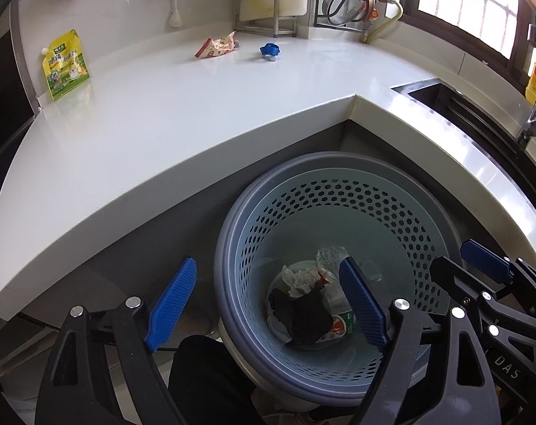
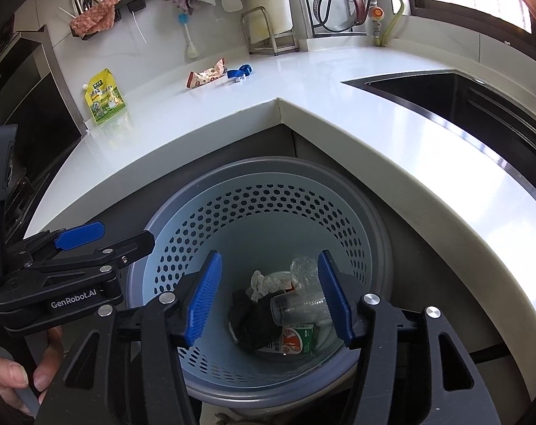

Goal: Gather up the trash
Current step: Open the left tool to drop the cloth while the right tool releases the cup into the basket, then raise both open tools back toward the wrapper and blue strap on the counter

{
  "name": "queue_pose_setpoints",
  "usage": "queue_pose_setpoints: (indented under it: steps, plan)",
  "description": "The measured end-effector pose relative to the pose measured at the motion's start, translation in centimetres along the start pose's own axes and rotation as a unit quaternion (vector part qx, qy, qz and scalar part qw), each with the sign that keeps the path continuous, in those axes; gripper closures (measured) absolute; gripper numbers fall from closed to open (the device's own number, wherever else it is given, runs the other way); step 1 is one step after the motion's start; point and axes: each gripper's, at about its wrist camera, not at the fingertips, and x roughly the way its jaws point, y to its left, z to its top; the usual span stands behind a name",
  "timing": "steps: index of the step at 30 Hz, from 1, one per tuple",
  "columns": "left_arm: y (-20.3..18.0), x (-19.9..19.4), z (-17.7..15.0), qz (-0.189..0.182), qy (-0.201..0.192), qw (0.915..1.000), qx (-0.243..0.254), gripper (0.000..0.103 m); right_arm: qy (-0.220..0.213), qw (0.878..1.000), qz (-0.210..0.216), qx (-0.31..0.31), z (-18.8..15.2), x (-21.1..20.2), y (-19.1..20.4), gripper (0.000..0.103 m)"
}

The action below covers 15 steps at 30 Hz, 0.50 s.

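Both your grippers hang over the bin, jaws apart and empty: left gripper (image 1: pixel 268 304), right gripper (image 2: pixel 269 297); below them the pale blue perforated plastic wastebasket (image 2: pixel 211 209) holds a black rag, clear cup and carton; on the white countertop (image 1: pixel 161 113) a yellow-green spouted pouch (image 1: pixel 65 65), a crumpled snack wrapper (image 1: pixel 216 46) and a blue scrap (image 1: pixel 269 50) remain; reaching across risks the two tools colliding; "GenRobot.AI" reads clearly.
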Motion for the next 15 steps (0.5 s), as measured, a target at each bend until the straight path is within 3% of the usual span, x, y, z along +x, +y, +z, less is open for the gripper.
queue_pose_setpoints:
  steps: [15]
  plan:
    - [1.7,-2.8,1.3,-0.017,-0.043,0.9988,-0.014,0.008,-0.053,0.999,-0.009,0.011,1.3,-2.8,0.3,0.027]
